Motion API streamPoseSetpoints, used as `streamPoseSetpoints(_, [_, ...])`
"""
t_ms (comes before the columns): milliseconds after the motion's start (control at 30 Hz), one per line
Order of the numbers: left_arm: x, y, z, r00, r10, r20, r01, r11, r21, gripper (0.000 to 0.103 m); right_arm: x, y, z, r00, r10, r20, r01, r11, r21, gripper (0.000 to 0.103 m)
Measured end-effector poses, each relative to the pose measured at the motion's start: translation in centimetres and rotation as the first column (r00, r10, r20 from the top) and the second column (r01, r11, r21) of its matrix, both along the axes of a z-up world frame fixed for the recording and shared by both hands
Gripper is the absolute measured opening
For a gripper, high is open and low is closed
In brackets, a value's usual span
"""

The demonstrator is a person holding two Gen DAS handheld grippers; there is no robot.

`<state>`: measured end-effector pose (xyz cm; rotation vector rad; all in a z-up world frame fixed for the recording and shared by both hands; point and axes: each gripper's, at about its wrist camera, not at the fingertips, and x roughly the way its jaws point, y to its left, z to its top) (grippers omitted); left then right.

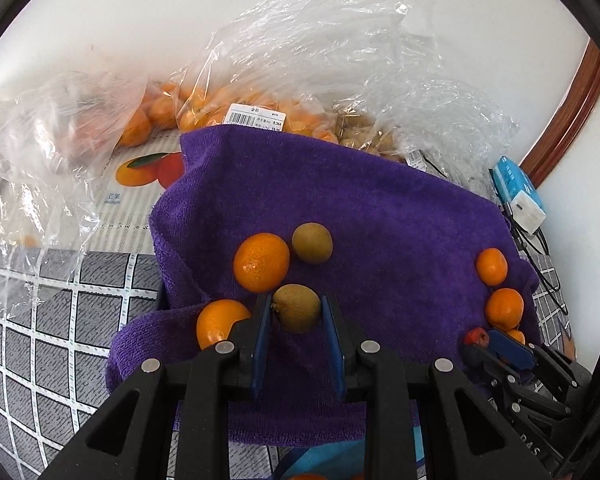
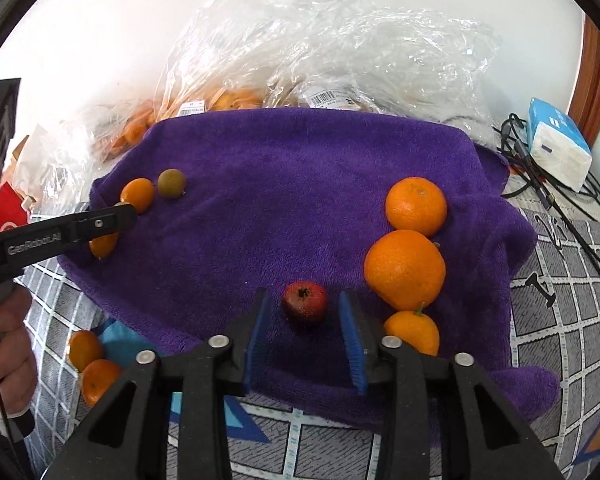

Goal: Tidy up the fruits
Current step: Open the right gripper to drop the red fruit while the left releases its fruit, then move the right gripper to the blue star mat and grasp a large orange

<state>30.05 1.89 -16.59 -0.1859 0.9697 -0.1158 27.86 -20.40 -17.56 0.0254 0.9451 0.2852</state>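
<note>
A purple towel (image 1: 360, 220) (image 2: 280, 184) lies spread on the table with fruit in two groups. In the left wrist view my left gripper (image 1: 296, 300) is shut on a brown-green fruit (image 1: 296, 314), next to two oranges (image 1: 261, 262) (image 1: 220, 322) and another brown-green fruit (image 1: 312, 243). In the right wrist view my right gripper (image 2: 304, 296) stands open around a small red fruit (image 2: 304, 304) that rests on the towel, with a gap at each pad. Three oranges (image 2: 405, 268) lie just to its right. The left gripper (image 2: 120, 214) shows at the towel's far left.
Clear plastic bags (image 1: 240, 100) with oranges and brown fruit stand behind the towel against the white wall. A blue tissue pack (image 2: 560, 148) and black cables (image 2: 540, 184) lie at the right. Two oranges (image 2: 92, 364) sit off the towel by a hand (image 2: 8, 344).
</note>
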Motion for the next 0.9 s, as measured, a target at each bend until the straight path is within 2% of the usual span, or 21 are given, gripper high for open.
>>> streamPoseSetpoints(67, [0.1, 0.0, -0.1, 1.0, 0.005, 0.0, -0.005, 1.0, -0.003, 0.024, -0.3, 0.0, 0.3, 1.0, 0.002, 0.002, -0.002, 1.0, 0.004, 0.045])
streamPoseSetpoints(167, [0.1, -0.1, -0.1, 1.0, 0.001, -0.006, -0.001, 1.0, -0.01, 0.025, -1.1, 0.3, 0.8, 1.0, 0.004, 0.021, -0.004, 1.0, -0.009, 0.047])
streamPoseSetpoints(233, [0.1, 0.0, 0.1, 1.0, -0.005, -0.008, 0.005, 1.0, -0.018, 0.035, -1.6, 0.2, 1.0, 1.0, -0.005, 0.029, 0.005, 1.0, -0.01, 0.048])
streamPoseSetpoints(300, [-0.4, 0.2, 0.8, 1.0, -0.001, 0.01, 0.002, 0.999, -0.032, 0.05, -2.1, 0.0, 1.4, 0.999, -0.018, 0.034, 0.018, 1.0, -0.001, 0.048])
streamPoseSetpoints(600, [-4.5, 2.3, 3.7, 0.996, 0.029, 0.083, -0.024, 0.998, -0.059, 0.055, -4.1, -1.4, 2.9, 0.993, -0.106, 0.047, 0.106, 0.994, 0.01, 0.049])
streamPoseSetpoints(900, [-9.1, 5.3, 3.5, 0.992, 0.074, 0.102, -0.067, 0.996, -0.066, 0.055, -7.4, -1.4, 4.6, 0.979, -0.167, 0.115, 0.171, 0.985, -0.024, 0.049])
